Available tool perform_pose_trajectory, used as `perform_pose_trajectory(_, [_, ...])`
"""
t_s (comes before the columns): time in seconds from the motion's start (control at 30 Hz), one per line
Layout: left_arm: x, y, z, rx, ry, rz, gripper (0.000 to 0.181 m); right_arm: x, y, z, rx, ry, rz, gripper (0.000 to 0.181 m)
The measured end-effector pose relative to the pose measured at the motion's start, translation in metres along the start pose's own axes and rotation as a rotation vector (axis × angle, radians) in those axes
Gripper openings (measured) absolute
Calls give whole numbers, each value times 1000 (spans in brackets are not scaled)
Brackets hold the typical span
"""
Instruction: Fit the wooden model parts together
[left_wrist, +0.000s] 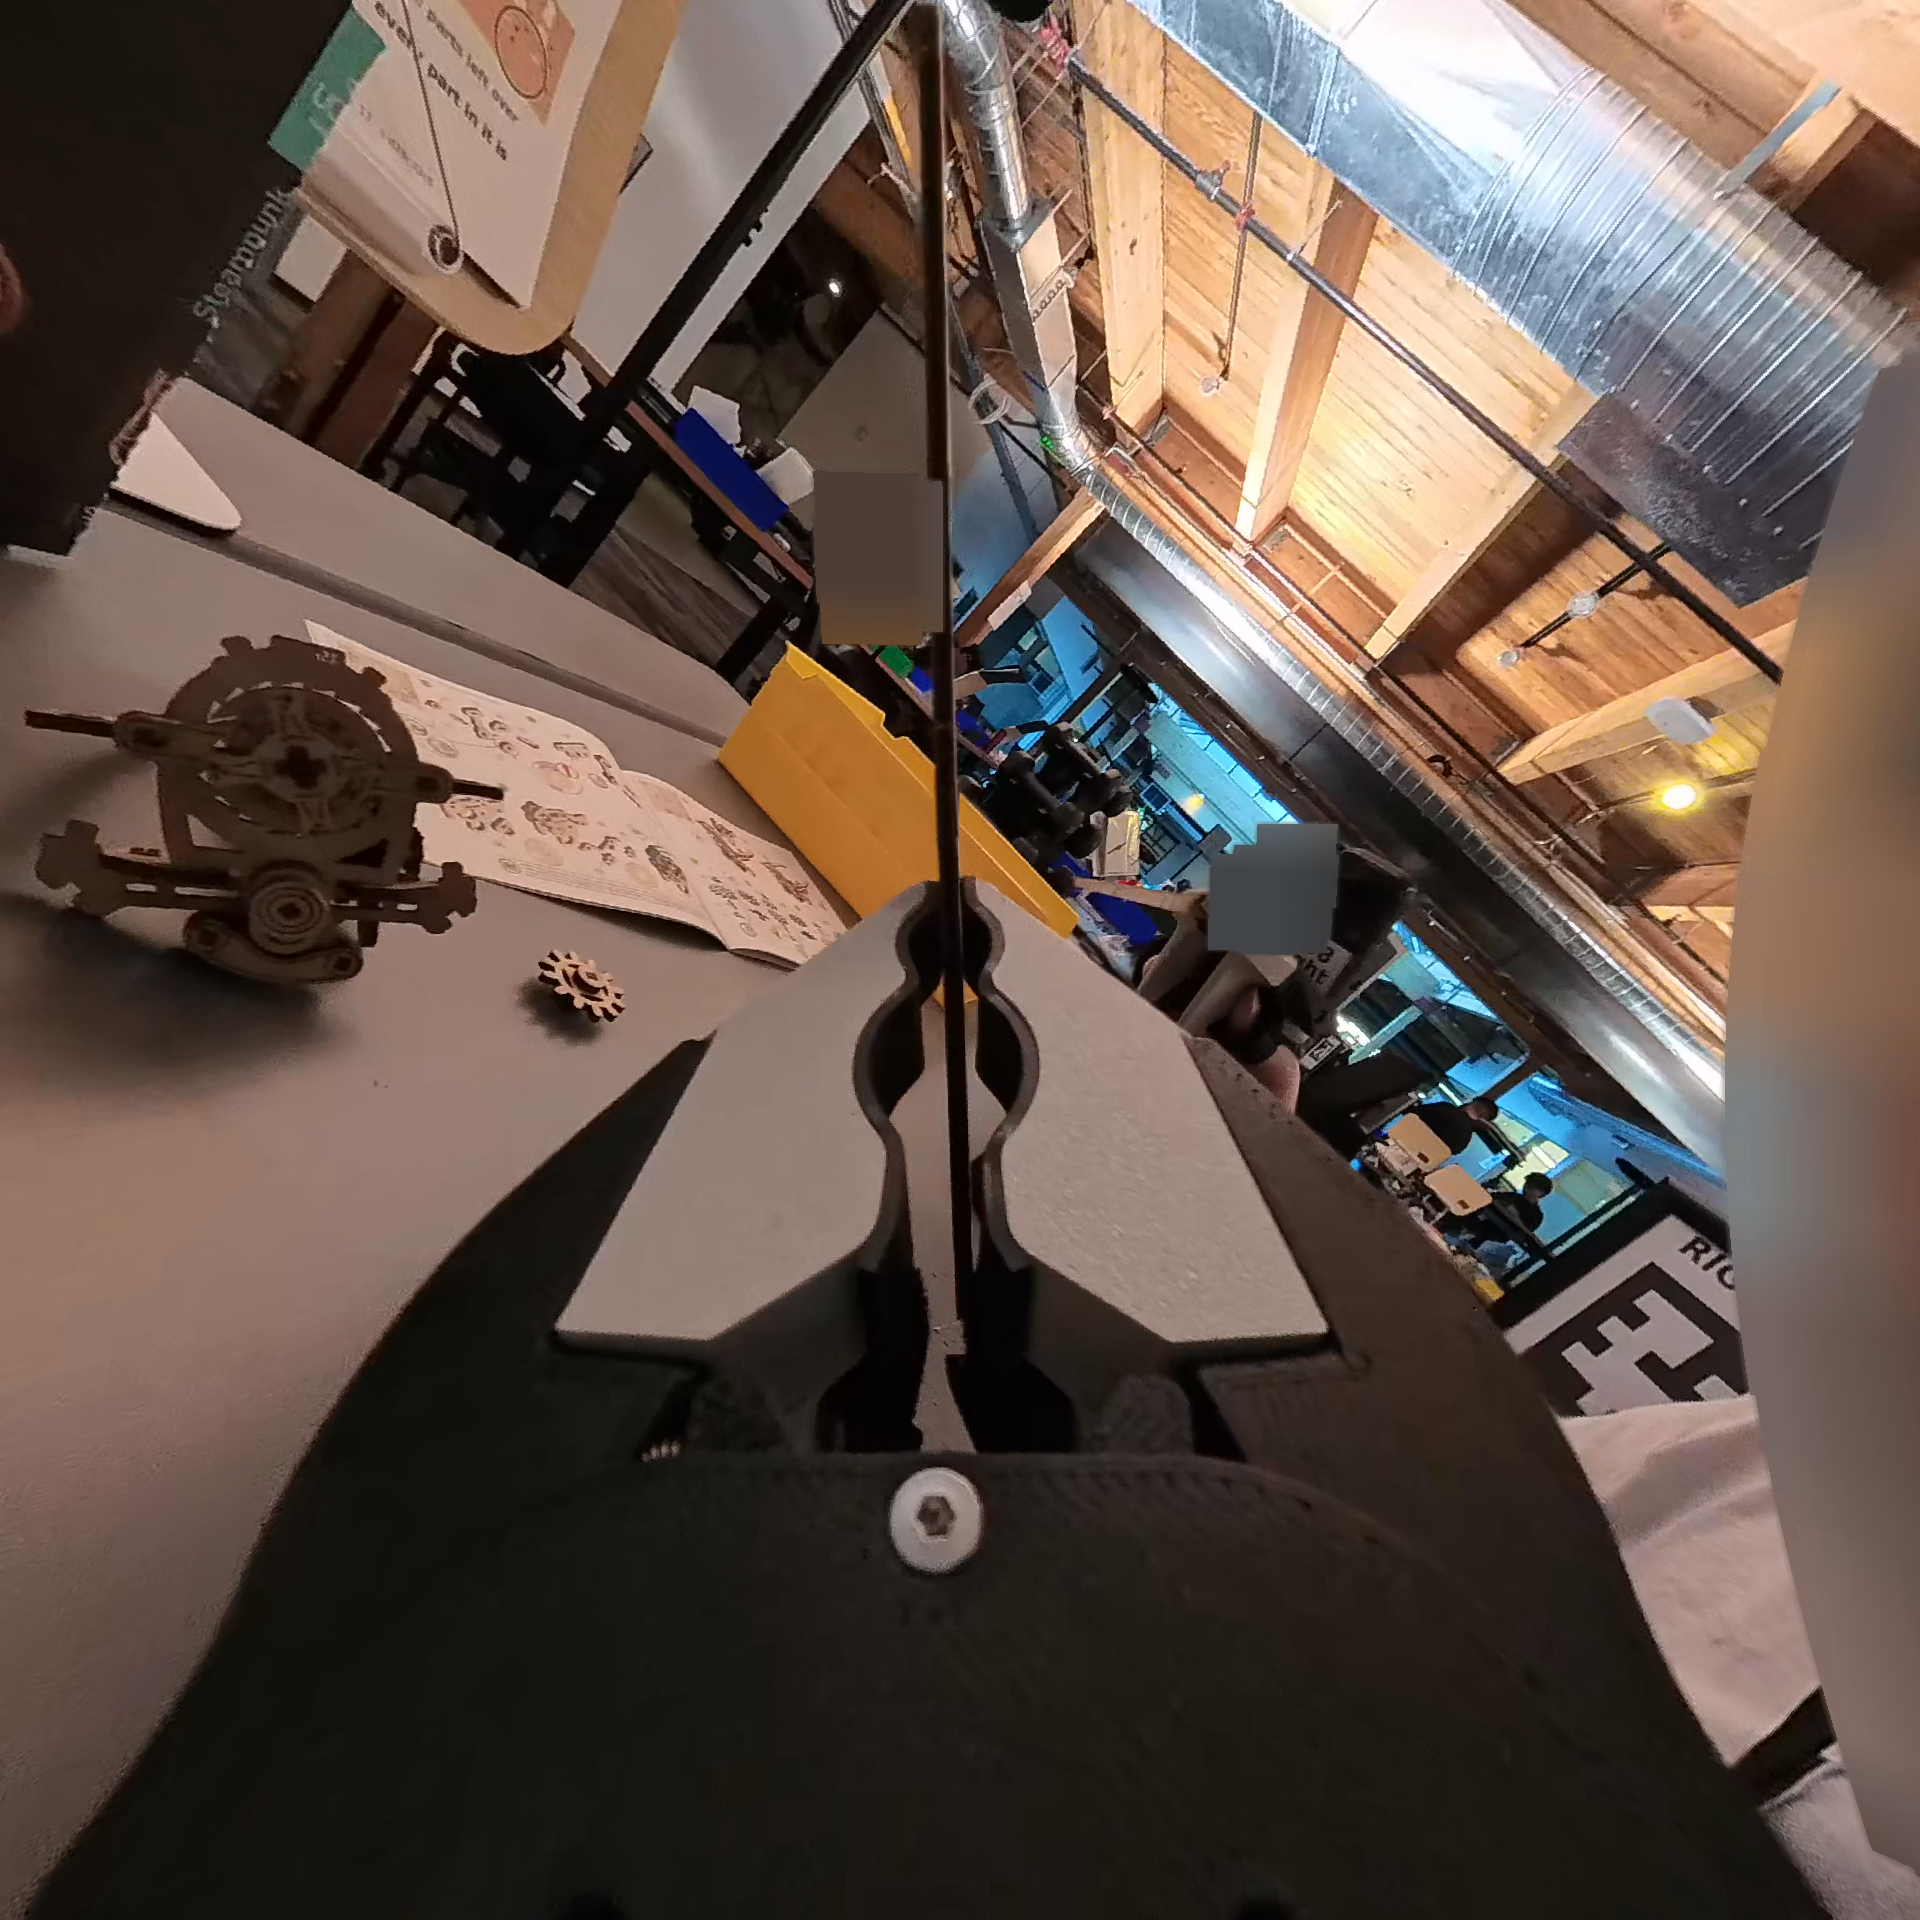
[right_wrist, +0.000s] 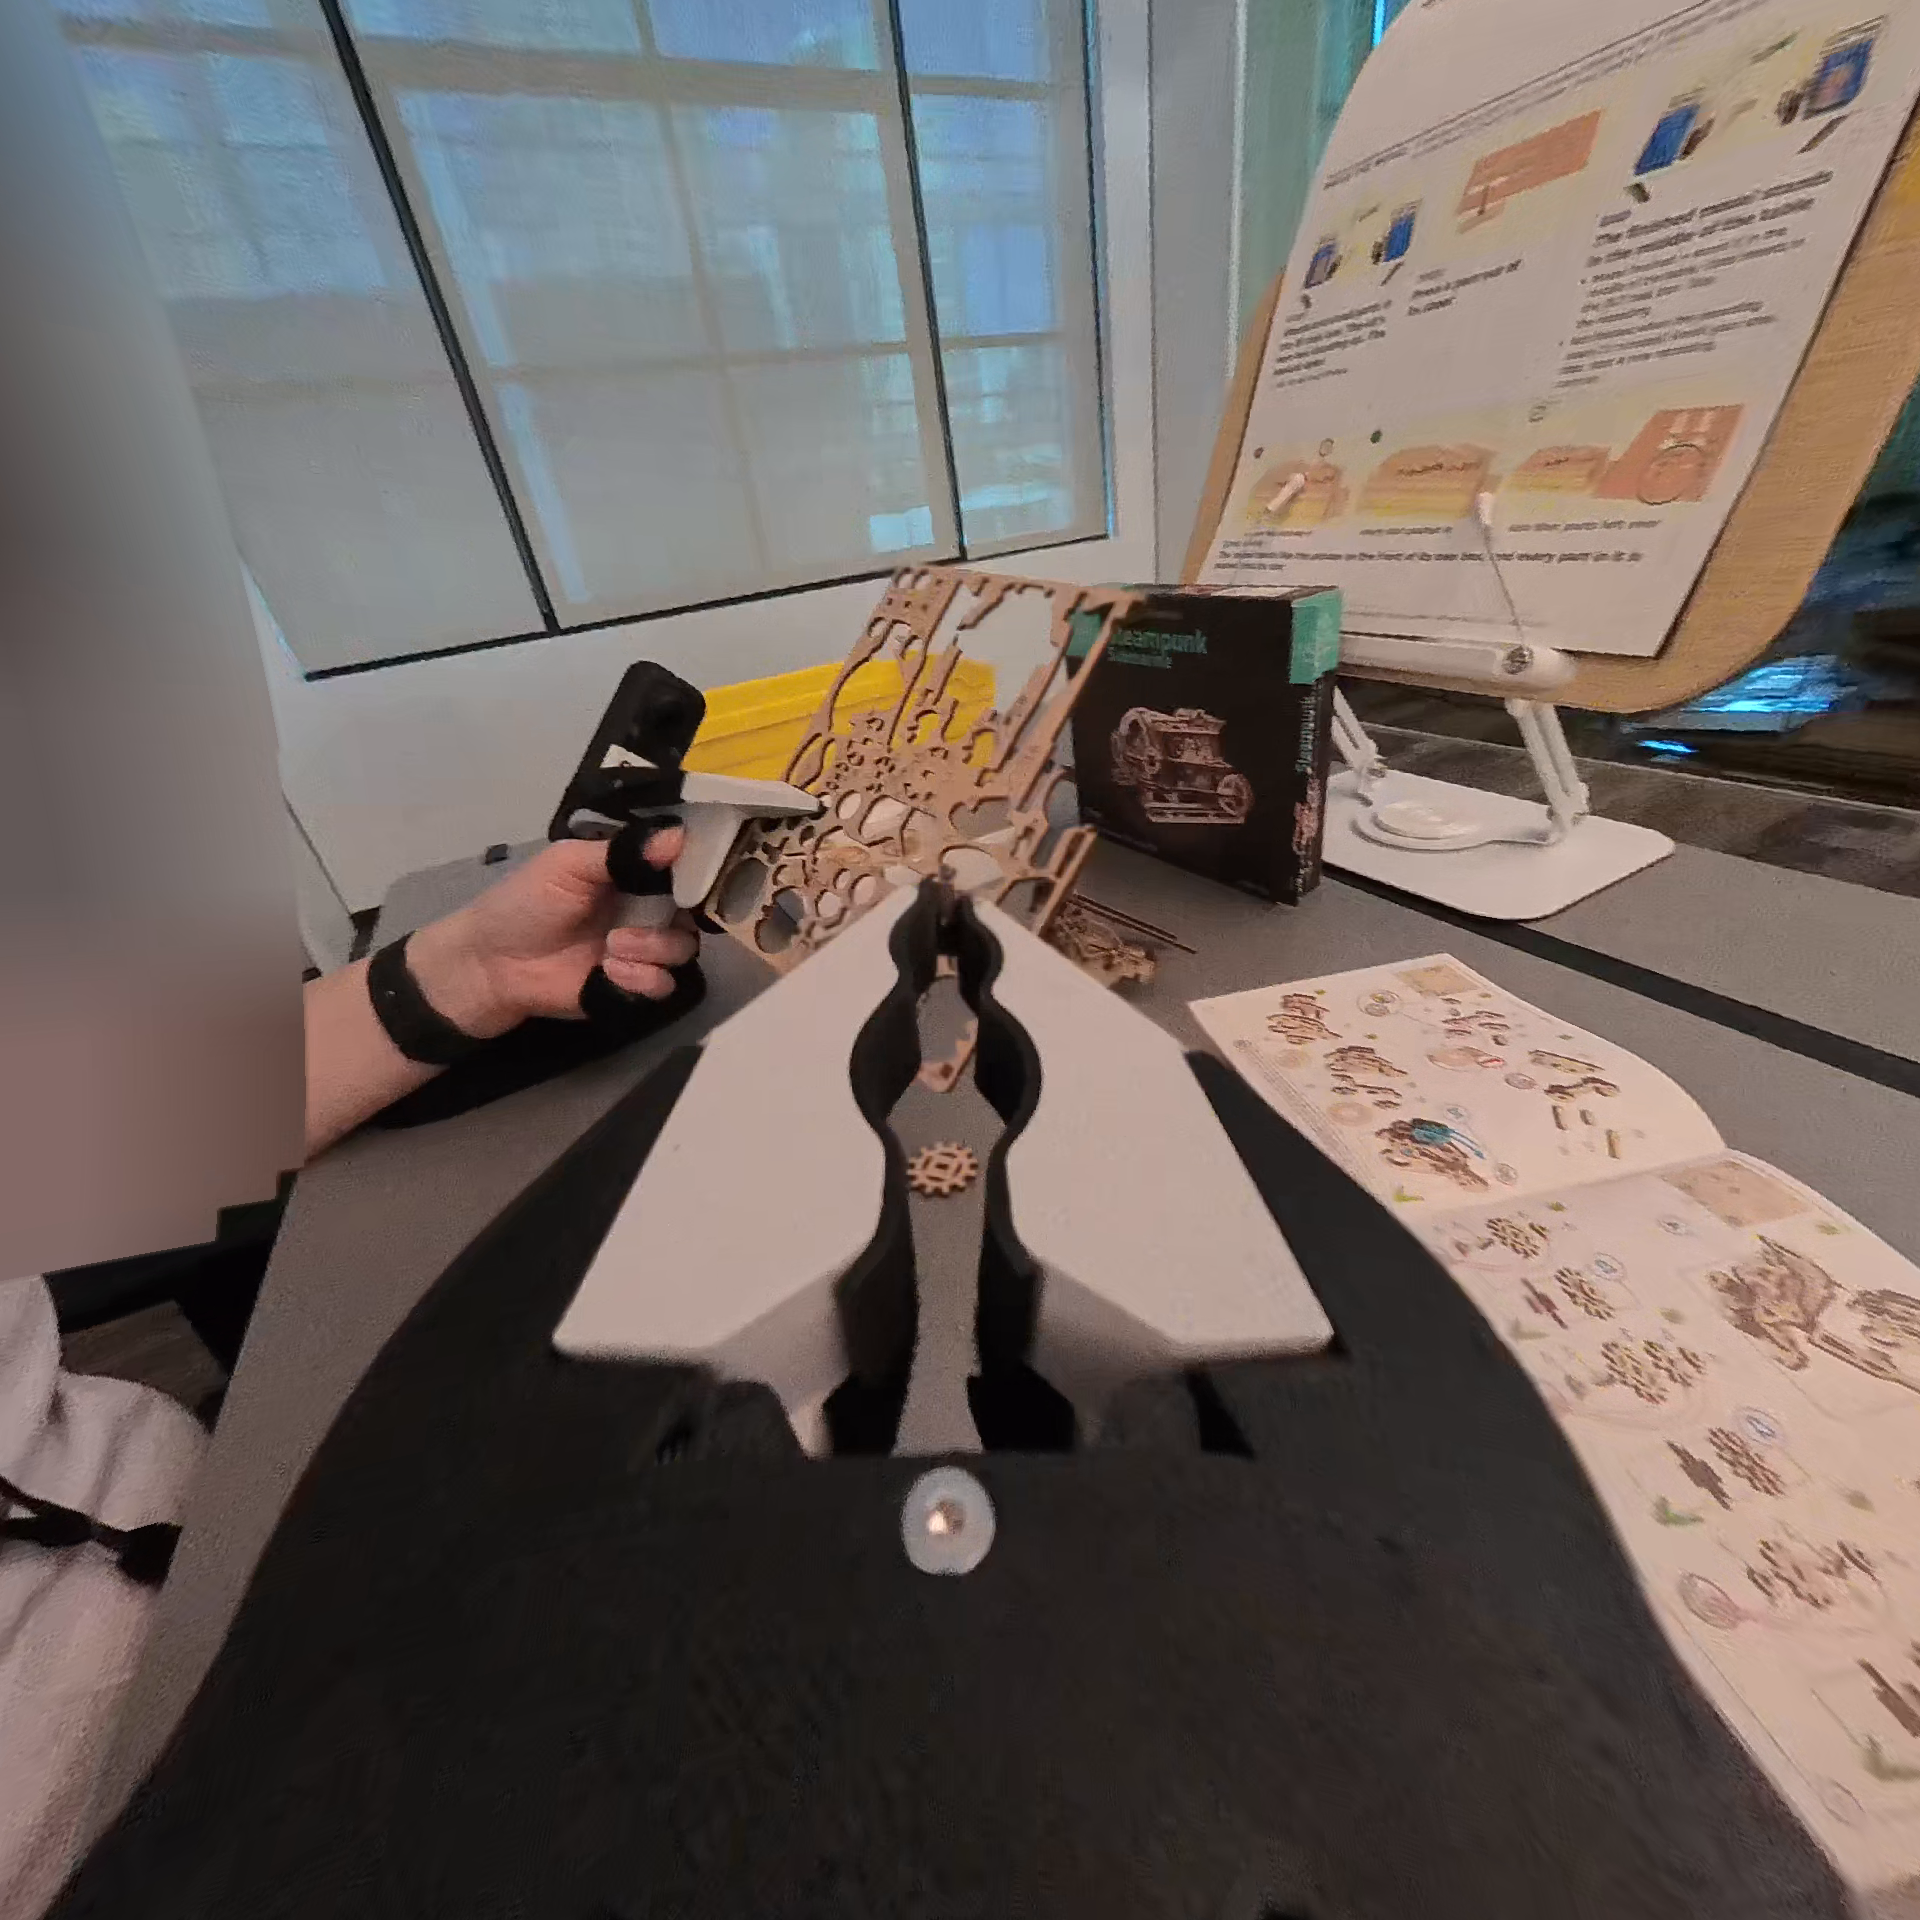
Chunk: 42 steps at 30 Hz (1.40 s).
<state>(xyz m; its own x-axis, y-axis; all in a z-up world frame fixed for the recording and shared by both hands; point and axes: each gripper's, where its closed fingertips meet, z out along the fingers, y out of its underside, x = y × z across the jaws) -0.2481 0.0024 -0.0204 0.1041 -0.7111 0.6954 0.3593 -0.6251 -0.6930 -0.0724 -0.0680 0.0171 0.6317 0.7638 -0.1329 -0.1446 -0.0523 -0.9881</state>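
Right gripper: the grey-and-black two-finger right gripper (right_wrist: 943, 904) sits closest to us, tips pinching a tiny piece on the flat pale laser-cut wooden parts sheet (right_wrist: 935, 748).
Left gripper: the matching left gripper (left_wrist: 951, 902) is pressed together on that same sheet, seen edge-on as a thin dark line running up its own view; from the right wrist view its white fingers (right_wrist: 743, 805) clamp the sheet's left edge.
Sheet: held up off the grey tabletop (right_wrist: 1714, 935), tilted, long axis running left to right between the two grippers.
Key relation: the piece being worked lies straight ahead of the right gripper's tips, so I'd judge the right does the plucking while the left steadies.
Loose part: a small round wooden cog (right_wrist: 942, 1169) lies flat on the table, under the right gripper.
Model: the half-built dark wooden gear assembly (left_wrist: 249, 805) stands well to the left, beside the open paper instruction booklet (left_wrist: 623, 810).
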Motion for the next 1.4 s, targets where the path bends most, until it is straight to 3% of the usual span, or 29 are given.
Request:
perform_pose_trajectory(0.17, [3, 2, 0, 6, 19, -35, 0, -20, 12, 13, -27, -96, -22, 0])
perform_pose_trajectory(0.33, [6, 9, 2, -37, -16, 51, 0, -19, 27, 22, -85, -68, -55, 0])
perform_pose_trajectory(0.77, [6, 28, -2, -112, -67, 106, 0, -22, 23, 24, -40, -71, -57, 0])
perform_pose_trajectory(0.9, [2, 41, -1, -160, -114, 152, 0, -52, 10, 38, -35, -89, -303, 0])
perform_pose_trajectory(1.03, [4, 47, 2, -175, -116, 171, 0, -63, 23, 61, -211, -54, -672, 0])
perform_pose_trajectory(1.2, [6, 49, 2, -184, -119, 194, 0, -75, 19, 73, -224, -53, -811, 0])
perform_pose_trajectory(1.4, [6, 48, -1, -177, -122, 198, 0, -72, 22, 80, -265, -65, -828, 0])
